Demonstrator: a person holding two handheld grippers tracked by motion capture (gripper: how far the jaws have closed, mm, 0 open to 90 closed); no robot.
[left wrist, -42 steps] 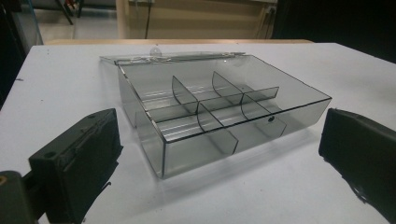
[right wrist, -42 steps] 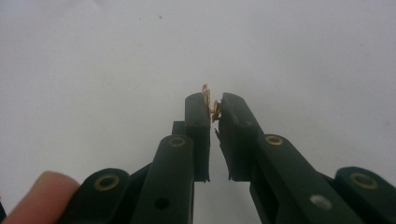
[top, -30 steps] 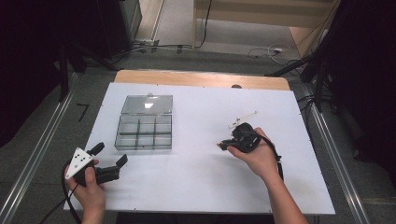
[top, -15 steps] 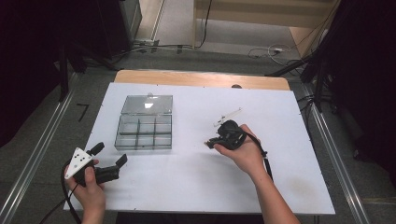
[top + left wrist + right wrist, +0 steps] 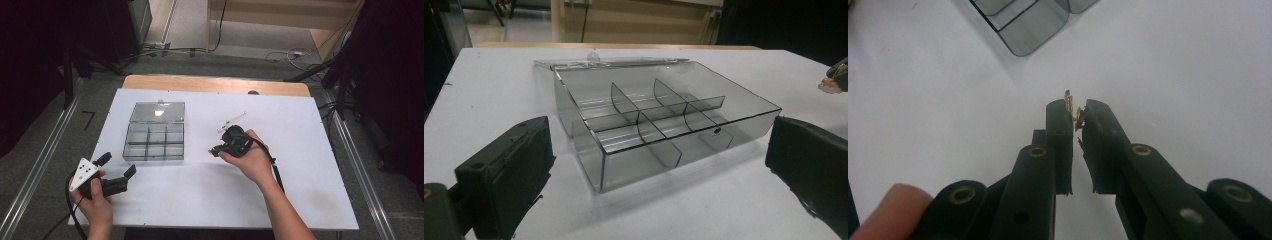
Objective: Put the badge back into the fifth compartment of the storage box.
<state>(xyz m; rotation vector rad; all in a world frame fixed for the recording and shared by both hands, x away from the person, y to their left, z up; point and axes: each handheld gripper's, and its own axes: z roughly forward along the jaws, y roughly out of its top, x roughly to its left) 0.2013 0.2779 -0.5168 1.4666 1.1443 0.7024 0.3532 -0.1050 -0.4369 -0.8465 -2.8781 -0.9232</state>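
Note:
A smoky clear compartment box [image 5: 154,141] lies on the white table with its lid [image 5: 159,111] folded back flat. In the left gripper view the box [image 5: 659,125] stands just ahead of my left gripper [image 5: 654,150], whose jaws are open on either side of it without touching. That left gripper [image 5: 117,165] rests near the table's front left corner. My right gripper [image 5: 214,149] hovers right of the box and points toward it. It [image 5: 1077,107] is shut on a tiny gold metal piece [image 5: 1077,115] at the jaw tips. The box's corner [image 5: 1023,25] lies ahead of them.
The white table top [image 5: 300,150] ends at a wooden strip [image 5: 215,84] at the back. Metal rails [image 5: 35,165] run along both sides. Cables [image 5: 295,52] lie on the floor beyond. The right gripper's tip [image 5: 836,75] peeks in at the edge of the left gripper view.
My right gripper has moved left toward the box, still shut on the gold piece. The left gripper and the box have stayed put.

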